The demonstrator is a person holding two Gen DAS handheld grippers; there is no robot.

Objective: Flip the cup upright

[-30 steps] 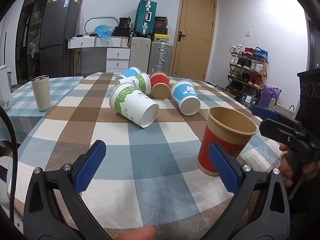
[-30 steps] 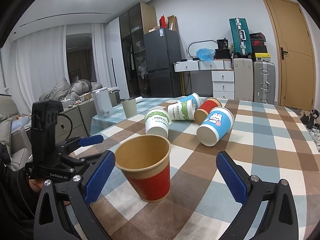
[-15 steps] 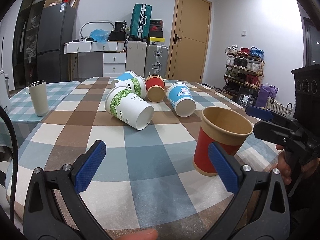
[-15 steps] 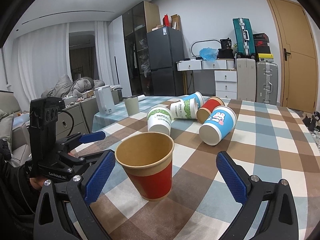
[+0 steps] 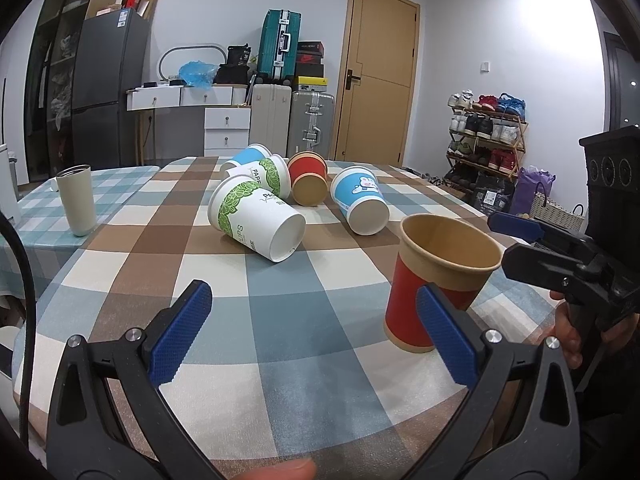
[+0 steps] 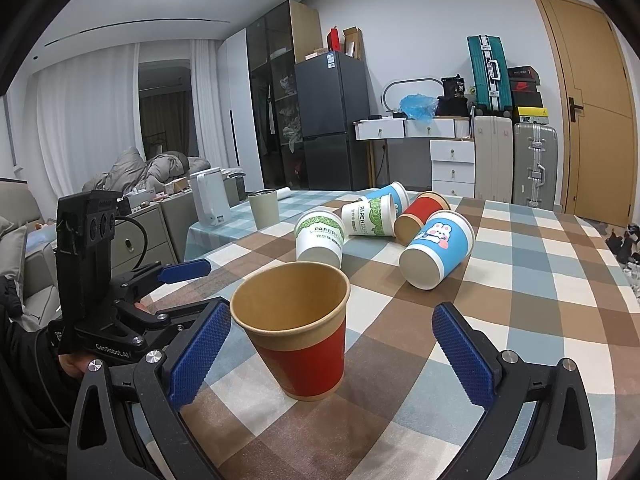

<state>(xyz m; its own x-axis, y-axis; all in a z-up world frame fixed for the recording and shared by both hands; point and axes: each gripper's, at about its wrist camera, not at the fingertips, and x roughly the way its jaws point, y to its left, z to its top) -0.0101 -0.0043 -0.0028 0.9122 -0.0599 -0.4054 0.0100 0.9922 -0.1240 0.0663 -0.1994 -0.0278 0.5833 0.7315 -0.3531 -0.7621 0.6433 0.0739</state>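
Observation:
A red paper cup (image 5: 436, 284) stands upright on the checked tablecloth (image 5: 288, 320); in the right wrist view the same cup (image 6: 296, 332) is just ahead of my fingers. My left gripper (image 5: 316, 336) is open and empty, with the cup beyond its right finger. My right gripper (image 6: 336, 352) is open and empty, apart from the cup. Several cups lie on their sides farther back: a green-and-white one (image 5: 256, 218), a blue rabbit one (image 5: 360, 204), a red one (image 5: 308, 178).
A beige tumbler (image 5: 76, 200) stands upright at the left on a smaller blue checked table. A white kettle (image 6: 210, 198) stands beyond it. The table edge runs close below both grippers. Furniture and suitcases line the far wall.
Both grippers have drawn back slightly and lowered; the upright red cup stays where it stands. Both stay open.

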